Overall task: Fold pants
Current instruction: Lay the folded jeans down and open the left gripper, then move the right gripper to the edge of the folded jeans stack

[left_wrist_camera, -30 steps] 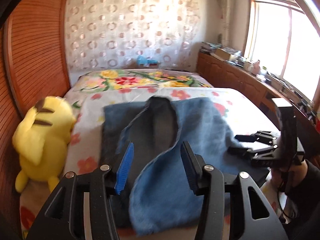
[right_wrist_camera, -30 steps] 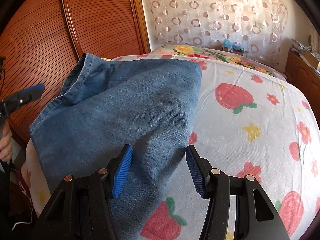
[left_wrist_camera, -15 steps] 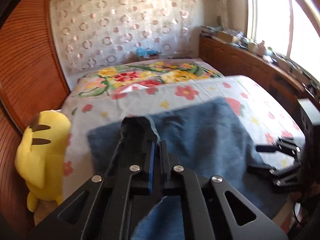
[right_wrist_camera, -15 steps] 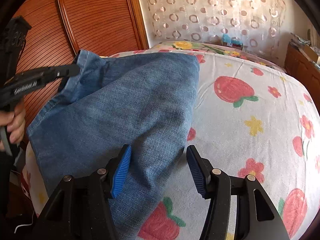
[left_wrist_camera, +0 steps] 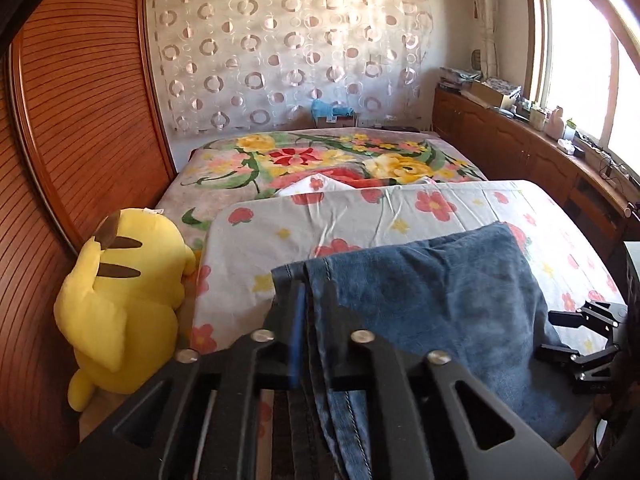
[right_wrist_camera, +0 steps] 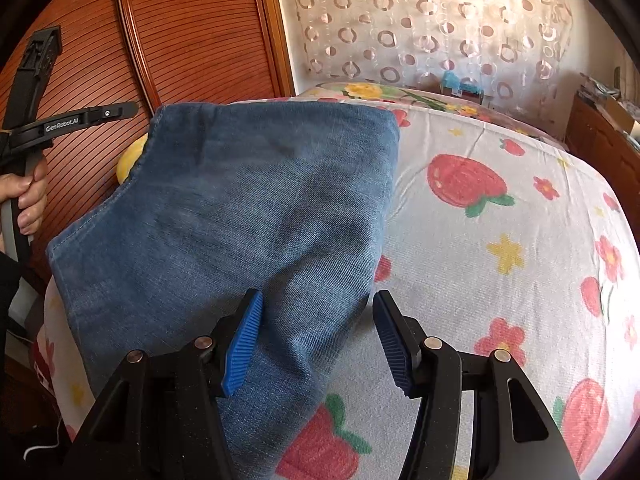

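1. Nearest, the left gripper [left_wrist_camera: 308,308] pinches a hemmed edge of the pants [left_wrist_camera: 432,312]; denim is sandwiched between its fingers, and the jaws are easing slightly apart around the cloth.
2. Right gripper [right_wrist_camera: 318,340]: fingers spread wide, hovering over a lower fold of the denim, pads not pressing it.
3. Pants lie folded on the strawberry-print sheet [right_wrist_camera: 500,208], at the near corner of the bed, with one edge lifted in the left grip.
4. A hand [right_wrist_camera: 30,196] grasps the left gripper's handle.
5. Yellow plush toy [left_wrist_camera: 124,312] sits beside the mattress, against the wooden slatted wall [left_wrist_camera: 72,160].
6. Farther: floral quilt [left_wrist_camera: 328,160], then a circle-patterned curtain [left_wrist_camera: 288,52].
7. Wooden sideboard [left_wrist_camera: 520,144] under the window holds clutter; contents too small to tell.
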Available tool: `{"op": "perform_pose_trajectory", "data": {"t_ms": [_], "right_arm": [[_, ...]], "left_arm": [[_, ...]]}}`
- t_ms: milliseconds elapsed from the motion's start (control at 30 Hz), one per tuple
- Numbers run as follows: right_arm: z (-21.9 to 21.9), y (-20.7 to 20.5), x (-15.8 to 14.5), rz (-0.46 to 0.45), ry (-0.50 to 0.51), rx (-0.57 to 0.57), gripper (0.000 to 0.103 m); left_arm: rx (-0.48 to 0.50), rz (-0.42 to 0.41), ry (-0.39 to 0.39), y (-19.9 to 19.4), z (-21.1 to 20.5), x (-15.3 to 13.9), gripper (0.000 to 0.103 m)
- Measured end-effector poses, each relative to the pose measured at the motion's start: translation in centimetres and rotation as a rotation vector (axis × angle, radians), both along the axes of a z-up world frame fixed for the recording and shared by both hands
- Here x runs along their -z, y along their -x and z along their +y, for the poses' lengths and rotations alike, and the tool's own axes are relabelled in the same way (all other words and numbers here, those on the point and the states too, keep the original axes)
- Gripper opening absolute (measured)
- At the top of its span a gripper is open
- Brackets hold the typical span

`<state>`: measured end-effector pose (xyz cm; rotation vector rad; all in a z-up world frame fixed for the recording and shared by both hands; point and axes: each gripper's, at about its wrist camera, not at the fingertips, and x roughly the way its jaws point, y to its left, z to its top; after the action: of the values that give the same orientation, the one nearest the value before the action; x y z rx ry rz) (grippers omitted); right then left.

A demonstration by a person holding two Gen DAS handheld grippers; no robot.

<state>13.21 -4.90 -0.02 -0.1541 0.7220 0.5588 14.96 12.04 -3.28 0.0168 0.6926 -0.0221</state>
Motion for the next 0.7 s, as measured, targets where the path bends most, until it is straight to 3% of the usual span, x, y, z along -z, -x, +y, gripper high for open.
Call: {"op": "perform_pose_trajectory", "data": {"t_ms": [67, 233, 700], "right_arm": [[-0.1, 0.0, 0.0, 0.0, 0.0, -0.001, 0.059], [-0.1, 0.0, 0.0, -0.001, 0.002, -0.001, 0.059], [-0.3, 0.0, 0.0, -0.001, 0.005, -0.003, 0.059]], "left_arm": [[0.015, -0.02, -0.008, 0.8, -0.6, 0.0, 0.043], [0.073, -0.031, 0.033, 2.8, -2.1, 0.1, 0.077], [0.151, 0.004, 0.075, 7.4, -6.7, 2.9, 0.078]]}}
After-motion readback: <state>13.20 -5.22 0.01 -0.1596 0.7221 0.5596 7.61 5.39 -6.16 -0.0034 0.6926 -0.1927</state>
